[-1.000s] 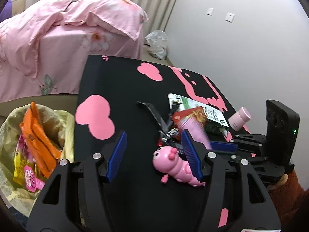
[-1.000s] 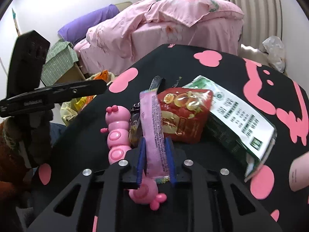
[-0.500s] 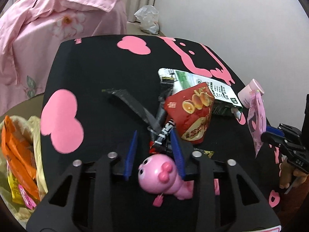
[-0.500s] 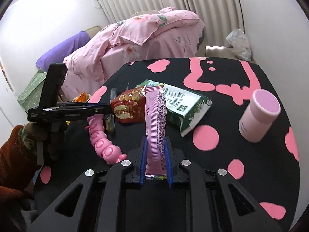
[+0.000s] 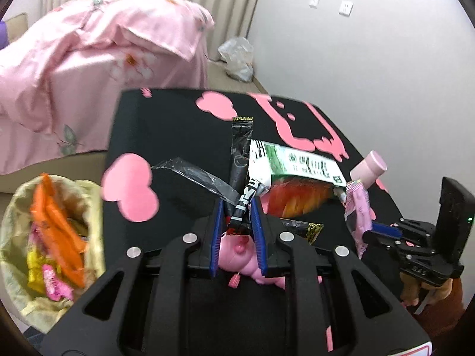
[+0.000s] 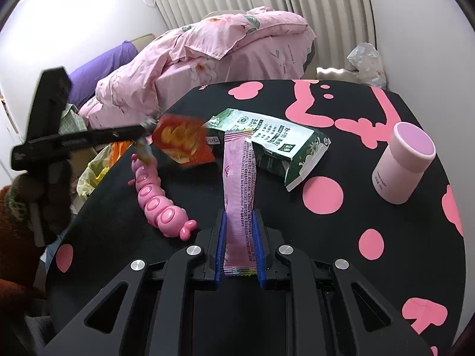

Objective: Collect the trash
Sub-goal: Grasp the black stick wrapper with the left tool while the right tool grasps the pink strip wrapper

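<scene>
- The left gripper has its blue fingers drawn narrow and closing on a bundle of dark wrappers; the black-and-white strip sits right between the pads, and whether they already press it cannot be told
- From that bundle a black wrapper stands up and a crinkled clear-black strip trails off to the left, lifted above the black table with its pink blotches
- A red snack bag hangs beside the left gripper's tip, touching the bundle; in the right wrist view it is seen raised off the table at the end of that gripper
- The right gripper is closed tight on a pink stick sachet, which stands upright between its blue pads
- A green and white carton lies flattened on the table behind the sachet
- A pink caterpillar toy lies on the table to the left of the right gripper, just under the left one
- A pink cylindrical jar stands upright near the table's right edge, well apart from the carton
- A yellowish trash bag sits open off the table's left side, with orange and yellow wrappers inside
- A bed with a pink quilt lies beyond the table
</scene>
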A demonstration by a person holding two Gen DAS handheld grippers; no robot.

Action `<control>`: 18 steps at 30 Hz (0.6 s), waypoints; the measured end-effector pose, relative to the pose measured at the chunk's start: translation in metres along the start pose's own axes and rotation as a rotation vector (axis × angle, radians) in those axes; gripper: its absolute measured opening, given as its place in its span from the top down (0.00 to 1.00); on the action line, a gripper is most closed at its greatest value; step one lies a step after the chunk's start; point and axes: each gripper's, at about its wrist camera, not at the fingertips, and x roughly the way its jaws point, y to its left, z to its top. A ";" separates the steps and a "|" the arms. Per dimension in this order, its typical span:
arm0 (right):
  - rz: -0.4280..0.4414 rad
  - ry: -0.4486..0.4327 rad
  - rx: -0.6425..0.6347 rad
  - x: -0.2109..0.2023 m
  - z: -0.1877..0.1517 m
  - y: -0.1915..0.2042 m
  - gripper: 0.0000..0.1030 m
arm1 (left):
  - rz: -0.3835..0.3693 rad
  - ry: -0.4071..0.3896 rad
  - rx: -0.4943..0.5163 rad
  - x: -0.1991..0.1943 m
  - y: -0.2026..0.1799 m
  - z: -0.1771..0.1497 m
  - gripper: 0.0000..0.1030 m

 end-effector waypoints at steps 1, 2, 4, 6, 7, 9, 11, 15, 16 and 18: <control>-0.004 0.001 -0.002 0.000 0.001 0.000 0.83 | 0.003 -0.011 0.001 -0.009 -0.001 -0.001 0.82; -0.012 0.006 -0.007 0.001 0.000 0.001 0.83 | 0.001 -0.015 0.002 -0.016 -0.002 -0.002 0.82; -0.020 0.014 -0.016 0.003 0.000 0.004 0.82 | -0.009 -0.015 0.001 -0.025 -0.004 -0.007 0.82; -0.029 0.017 -0.041 0.002 -0.001 0.008 0.81 | -0.017 -0.003 0.008 -0.030 -0.007 -0.016 0.82; -0.038 0.018 -0.055 0.002 -0.002 0.010 0.73 | -0.019 0.007 0.013 -0.032 -0.009 -0.023 0.82; -0.055 0.029 -0.102 0.001 -0.005 0.016 0.52 | -0.021 0.020 0.017 -0.032 -0.012 -0.034 0.82; -0.052 0.035 -0.125 -0.002 -0.010 0.018 0.48 | -0.013 0.031 0.023 -0.030 -0.016 -0.047 0.82; -0.079 0.084 -0.119 -0.002 -0.022 0.013 0.48 | -0.014 0.046 -0.002 -0.024 -0.014 -0.064 0.82; -0.077 0.094 -0.112 -0.001 -0.024 0.012 0.48 | -0.012 0.047 -0.009 -0.022 -0.013 -0.067 0.82; -0.078 0.106 -0.086 -0.001 -0.027 0.009 0.48 | -0.019 0.054 -0.025 -0.020 -0.010 -0.070 0.82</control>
